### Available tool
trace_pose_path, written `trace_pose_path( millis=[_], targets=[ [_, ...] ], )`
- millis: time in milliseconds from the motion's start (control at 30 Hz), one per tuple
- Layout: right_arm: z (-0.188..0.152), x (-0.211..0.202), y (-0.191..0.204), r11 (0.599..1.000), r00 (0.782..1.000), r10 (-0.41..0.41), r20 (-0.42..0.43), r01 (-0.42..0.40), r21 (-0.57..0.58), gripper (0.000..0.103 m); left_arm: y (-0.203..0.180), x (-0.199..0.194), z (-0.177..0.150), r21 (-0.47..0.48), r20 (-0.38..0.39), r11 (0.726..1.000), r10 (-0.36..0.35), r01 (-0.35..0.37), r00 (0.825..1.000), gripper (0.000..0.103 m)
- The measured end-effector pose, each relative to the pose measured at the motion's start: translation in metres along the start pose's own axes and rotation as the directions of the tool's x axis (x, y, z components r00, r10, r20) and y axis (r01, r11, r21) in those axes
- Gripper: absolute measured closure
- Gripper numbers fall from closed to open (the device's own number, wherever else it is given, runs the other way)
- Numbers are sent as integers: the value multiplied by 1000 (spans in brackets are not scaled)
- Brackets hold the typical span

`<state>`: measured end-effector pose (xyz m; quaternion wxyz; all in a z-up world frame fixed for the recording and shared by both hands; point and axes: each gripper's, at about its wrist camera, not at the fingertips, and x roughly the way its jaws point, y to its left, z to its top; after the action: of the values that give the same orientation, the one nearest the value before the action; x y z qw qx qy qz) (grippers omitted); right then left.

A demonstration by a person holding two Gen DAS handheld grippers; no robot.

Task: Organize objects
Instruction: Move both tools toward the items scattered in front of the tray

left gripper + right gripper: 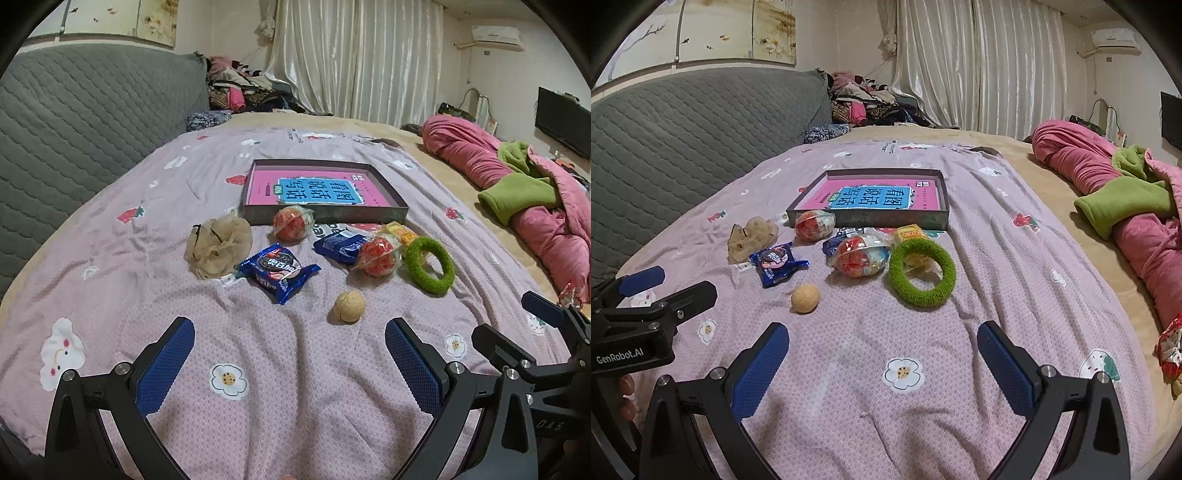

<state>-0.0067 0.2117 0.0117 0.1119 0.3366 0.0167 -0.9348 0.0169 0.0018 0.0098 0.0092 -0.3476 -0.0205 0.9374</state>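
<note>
Nearest, the left gripper (290, 360) and the right gripper (882, 360) hang side by side over a pink patterned bedspread (295, 387), each angled downward with its blue-padded fingers spread wide and nothing between them. The left gripper also shows at the left edge of the right wrist view, with a person's fingers (627, 386) wrapped round its handle.

Just beyond the fingertips lies a walnut (349, 306), alone on the cloth. Past it, a loose row of items runs across the spread: a beige mesh scrunchie (218, 247), a blue cookie packet (277, 271), a second blue packet (338, 245) partly under a red sweet in clear wrap (378, 254), a green fuzzy ring (430, 265), and a small yellow packet (400, 232) behind the ring. All lie on the bedspread, outside any container.

Farther on stands a shallow dark box tray (400, 214). Inside it lies a pink book with a blue title panel (317, 188), flat on the bottom and filling most of it; nothing else is seen inside. Another clear-wrapped red sweet (291, 223) rests on the cloth against the tray's near wall.

Beyond are a grey quilted headboard (74, 122), a rolled pink and green blanket (517, 184), a pile of clothes (240, 85) and white curtains (351, 55).
</note>
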Motion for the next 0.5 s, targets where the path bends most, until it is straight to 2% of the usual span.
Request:
trace_pose_path(
  millis=[500],
  targets=[
    [7, -16, 1, 1000, 1000, 5, 26, -5, 1, 0, 1, -13, 5, -7, 23, 1000, -13, 13, 1000, 0]
  ],
)
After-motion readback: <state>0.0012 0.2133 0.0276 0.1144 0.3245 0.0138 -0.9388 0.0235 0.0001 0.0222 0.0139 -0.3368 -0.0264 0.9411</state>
